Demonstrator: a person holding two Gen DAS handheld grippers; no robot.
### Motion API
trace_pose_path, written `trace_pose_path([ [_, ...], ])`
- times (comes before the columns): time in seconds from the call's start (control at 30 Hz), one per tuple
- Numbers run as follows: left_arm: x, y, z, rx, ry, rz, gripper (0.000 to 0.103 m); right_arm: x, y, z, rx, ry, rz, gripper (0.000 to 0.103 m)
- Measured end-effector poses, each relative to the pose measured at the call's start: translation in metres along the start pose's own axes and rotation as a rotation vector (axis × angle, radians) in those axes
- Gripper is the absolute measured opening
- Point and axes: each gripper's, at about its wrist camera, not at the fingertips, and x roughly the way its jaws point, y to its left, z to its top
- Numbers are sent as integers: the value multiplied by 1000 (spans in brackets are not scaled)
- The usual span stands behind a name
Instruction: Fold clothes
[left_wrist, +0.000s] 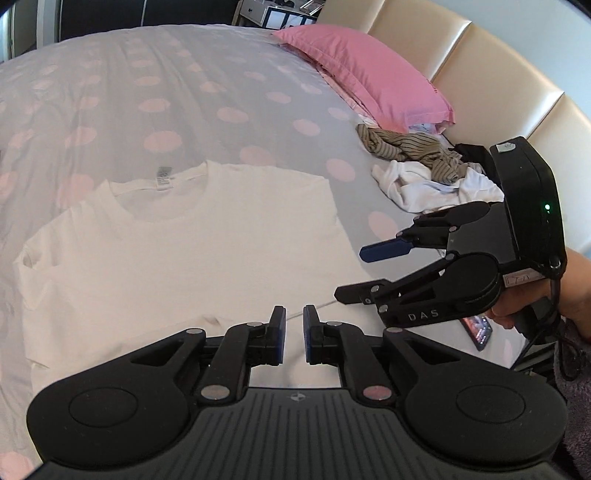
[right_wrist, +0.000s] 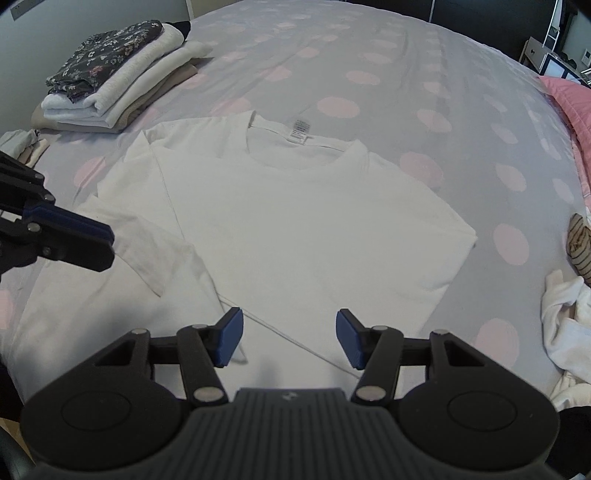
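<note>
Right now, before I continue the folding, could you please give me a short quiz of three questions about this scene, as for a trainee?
1. True or false: the white cotton T-shirt lies spread on the bed with its neck label visible.
2. What lies on top of the stack of folded clothes?
A) a dark floral garment
B) a pink pillow
C) a striped brown shirt
3. Which stands wider open, the left claw or the right claw?

Key: 1 true; 2 A; 3 the right claw. Neither claw has anything between its pads.
</note>
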Motion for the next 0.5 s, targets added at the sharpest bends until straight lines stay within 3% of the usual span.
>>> trace_pose_path([
  [0.23,-8,38,0,-41,26,182,11,26,21,-6,45,73,148,55],
  [0.33,-12,60,-15,-46,45,275,14,37,34,-12,59,116,217,55],
  [0.43,-15,84,-29,-57,75,344,21,44,50,-14,29,141,243,56],
  [0.5,-13,100,-38,-80,108,368,33,51,58,-16,17,154,248,57],
])
